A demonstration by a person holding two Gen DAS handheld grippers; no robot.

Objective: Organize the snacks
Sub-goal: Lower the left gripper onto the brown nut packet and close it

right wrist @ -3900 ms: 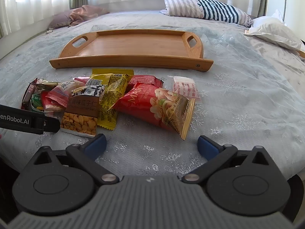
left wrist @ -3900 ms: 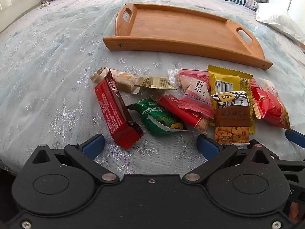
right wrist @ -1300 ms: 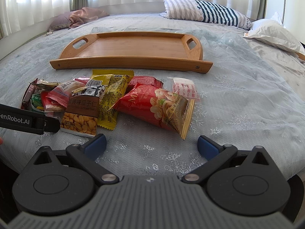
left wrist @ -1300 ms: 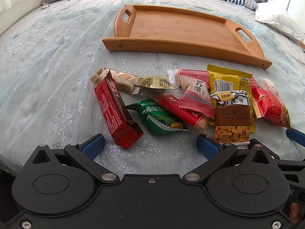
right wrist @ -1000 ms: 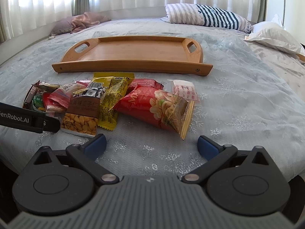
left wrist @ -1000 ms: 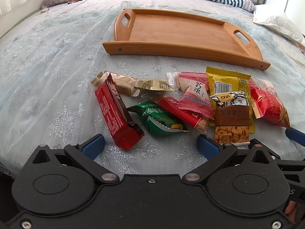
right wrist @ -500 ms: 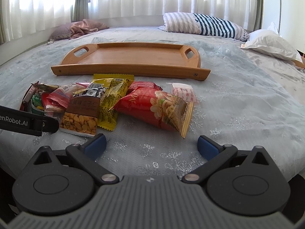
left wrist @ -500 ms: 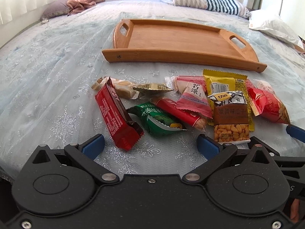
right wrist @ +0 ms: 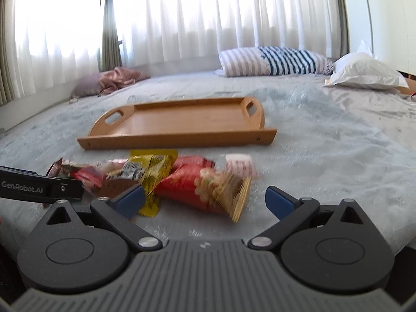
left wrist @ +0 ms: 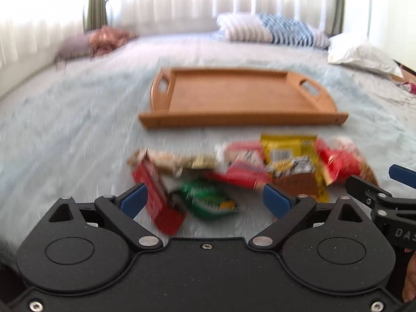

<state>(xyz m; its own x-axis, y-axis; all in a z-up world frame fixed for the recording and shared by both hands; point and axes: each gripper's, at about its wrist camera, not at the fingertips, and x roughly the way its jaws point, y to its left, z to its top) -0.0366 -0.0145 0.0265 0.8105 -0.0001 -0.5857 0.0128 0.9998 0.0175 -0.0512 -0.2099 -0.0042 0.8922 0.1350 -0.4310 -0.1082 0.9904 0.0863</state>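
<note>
Left wrist view: my left gripper (left wrist: 204, 199) has just narrowed slightly, jaws apart, gripping nothing, low centre. Snacks (left wrist: 249, 166) lie mid-frame just before the wooden tray (left wrist: 241, 98), likely their destination; its long axis runs left-right. My right gripper (right wrist: 204, 199) is spread too, holding nothing.

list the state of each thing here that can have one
wooden tray: empty, flat on the bed
snack packets: sealed, heaped in front of the tray
left claw: open, just been closing slightly, holding nothing
right claw: open, holding nothing
</note>
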